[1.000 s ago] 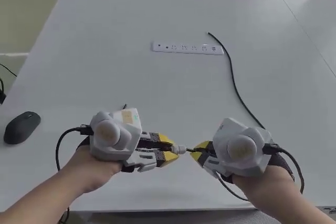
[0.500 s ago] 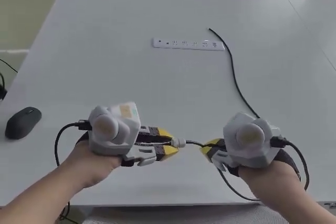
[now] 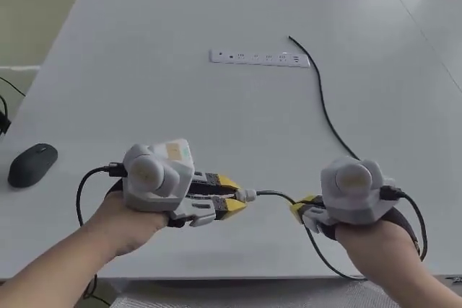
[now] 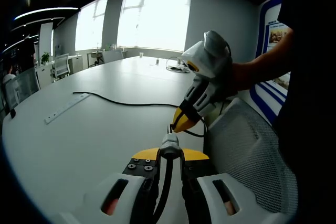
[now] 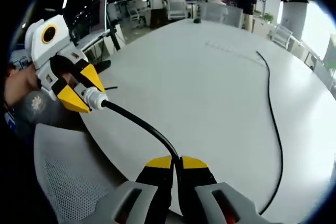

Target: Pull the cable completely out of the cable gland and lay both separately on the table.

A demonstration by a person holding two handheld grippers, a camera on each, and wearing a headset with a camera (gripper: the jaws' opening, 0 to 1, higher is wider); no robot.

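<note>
My left fingers (image 4: 143, 154) are clenched on the gland (image 5: 94, 98), my right fingers (image 5: 159, 162) on the cable (image 5: 142, 124) running from it, both above the bench's (image 3: 216, 120) near edge.

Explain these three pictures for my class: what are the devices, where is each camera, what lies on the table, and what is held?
No robot here: a person holds a hand-operated gripper in each hand. The wide picture comes from a headset camera looking down at the white table. The two round pictures come from cameras riding on each gripper, looking along its fingers. The left gripper is shut on a pale cable gland; the right gripper is shut on the black cable running out of it. On the table lie a white power strip, a black cord beside it, and a dark mouse.
</note>
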